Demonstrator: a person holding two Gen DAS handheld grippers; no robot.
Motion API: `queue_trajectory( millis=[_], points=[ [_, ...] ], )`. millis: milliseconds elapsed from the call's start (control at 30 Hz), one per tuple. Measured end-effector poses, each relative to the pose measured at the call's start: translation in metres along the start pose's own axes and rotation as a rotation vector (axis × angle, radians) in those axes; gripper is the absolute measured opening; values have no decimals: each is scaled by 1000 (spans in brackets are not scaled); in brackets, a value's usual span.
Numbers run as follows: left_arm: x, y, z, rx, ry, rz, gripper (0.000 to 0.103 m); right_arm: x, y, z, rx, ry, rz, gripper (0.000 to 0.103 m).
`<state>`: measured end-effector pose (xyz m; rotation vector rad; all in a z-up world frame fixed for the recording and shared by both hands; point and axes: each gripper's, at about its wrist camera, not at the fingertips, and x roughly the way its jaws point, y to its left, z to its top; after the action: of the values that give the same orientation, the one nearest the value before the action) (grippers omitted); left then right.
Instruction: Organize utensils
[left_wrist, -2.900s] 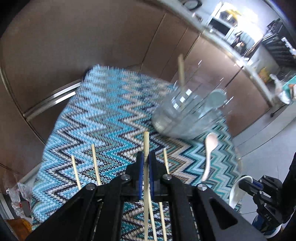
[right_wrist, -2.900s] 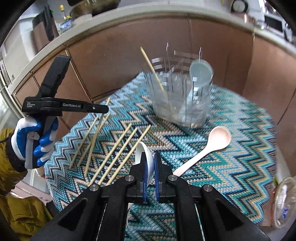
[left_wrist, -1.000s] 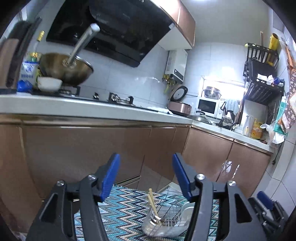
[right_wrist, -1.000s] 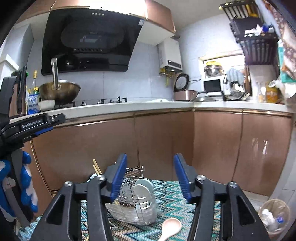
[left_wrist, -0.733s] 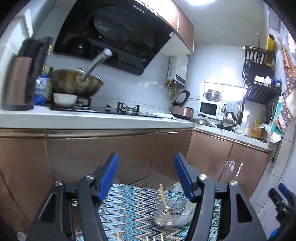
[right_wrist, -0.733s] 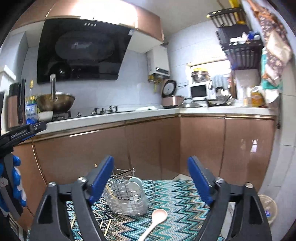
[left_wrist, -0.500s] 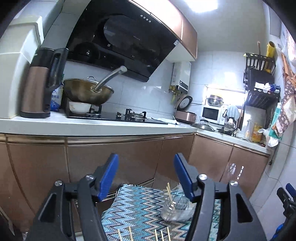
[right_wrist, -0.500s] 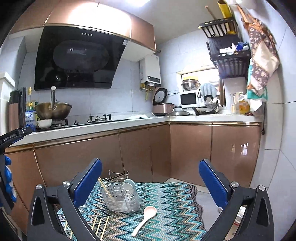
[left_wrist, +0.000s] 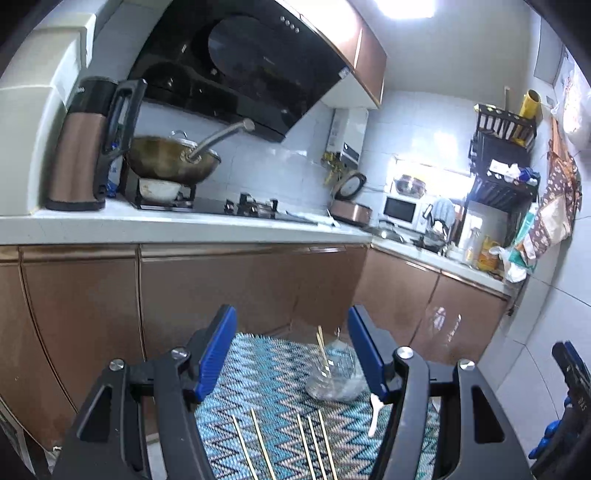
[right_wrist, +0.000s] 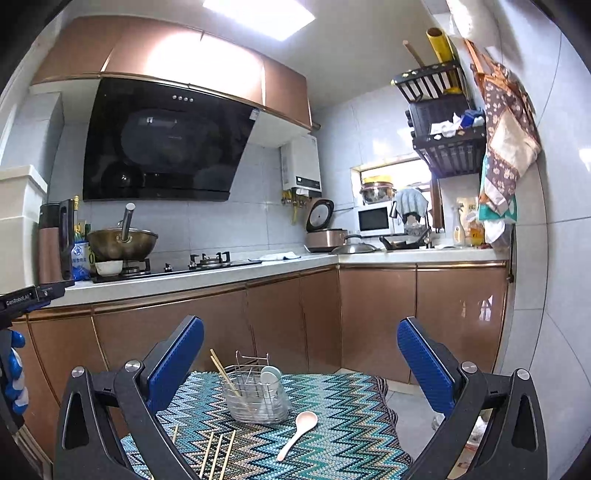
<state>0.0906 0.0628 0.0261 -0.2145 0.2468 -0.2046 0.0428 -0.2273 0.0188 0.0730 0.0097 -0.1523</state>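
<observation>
**Both grippers raised over table, jaws apart and empty**

Left gripper (left_wrist: 291, 350): held above the near table edge, aimed slightly downward; blue pads apart, nothing between them. Right gripper (right_wrist: 301, 363): held level, jaws spread very wide, nothing between them. A blue-gloved hand (right_wrist: 13, 373) shows at the left edge of the right wrist view.

Wire utensil holder (right_wrist: 256, 393) stands upright on the zigzag cloth (right_wrist: 343, 435). Inside: one chopstick (right_wrist: 223, 371) leaning left, and a pale spoon (right_wrist: 269, 376), bowl up.

On the cloth: pink spoon (right_wrist: 297, 430) just in front of the holder, apart from it; loose chopsticks (right_wrist: 218, 456) lying roughly parallel, near the front left edge.
</observation>
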Motion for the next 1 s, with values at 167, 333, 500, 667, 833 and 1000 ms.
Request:
queue_trajectory(
  millis=[167, 333, 500, 667, 833, 1000],
  points=[
    [19, 0, -12, -8, 75, -14, 61, 5, -2, -5, 7, -1, 17, 103],
    [49, -5, -27, -11, 163, -34, 61, 24, -14, -17, 21, 49, 29, 103],
    [94, -18, -52, 21, 289, -40, 61, 56, -32, -42, 60, 178, 41, 103],
    [157, -27, -101, 45, 486, -33, 60, 100, -50, -81, 95, 359, 34, 103],
    [213, -31, -150, 23, 666, -48, 58, 142, -66, -124, 133, 495, 55, 103],
    [263, -39, -183, -19, 827, -96, 37, 179, -75, -159, 171, 588, 79, 100]
  ],
)
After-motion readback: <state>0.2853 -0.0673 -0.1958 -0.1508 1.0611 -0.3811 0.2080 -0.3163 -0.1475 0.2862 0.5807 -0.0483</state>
